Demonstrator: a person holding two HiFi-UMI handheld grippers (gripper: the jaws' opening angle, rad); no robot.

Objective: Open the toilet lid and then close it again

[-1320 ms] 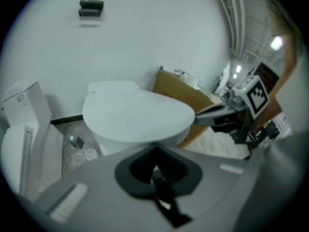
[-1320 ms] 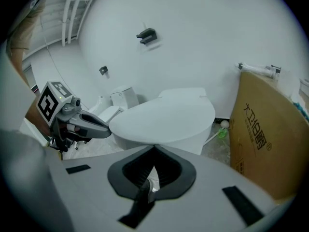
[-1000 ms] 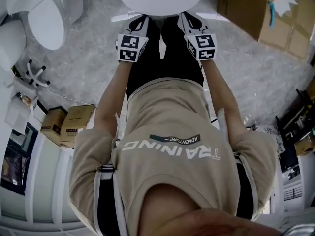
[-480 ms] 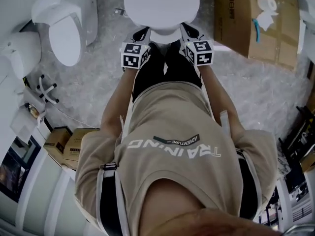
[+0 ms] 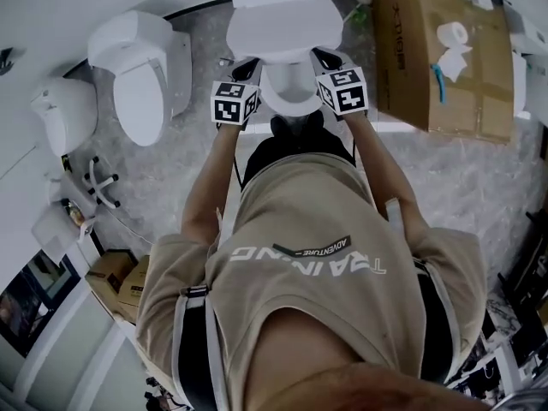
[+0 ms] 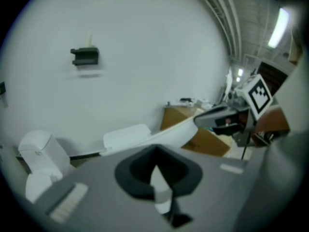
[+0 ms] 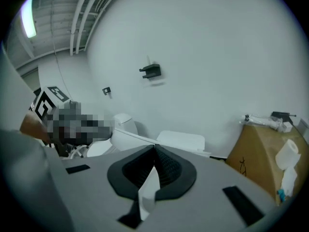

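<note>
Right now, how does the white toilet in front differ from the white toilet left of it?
The white ceramic toilet in front has its white lid raised, the tongs of the left gripper and right gripper shut on its edges; the white toilet to its left has its lid flat down, untouched. The front toilet shows its bowl rim; the left toilet only a closed top. Both are white.

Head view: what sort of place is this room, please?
Likely a storeroom or workshop, not a home bathroom: the toilet whose toilet lid is gripped stands beside a second toilet, with a big cardboard box on its other side and smaller boxes on the floor.
</note>
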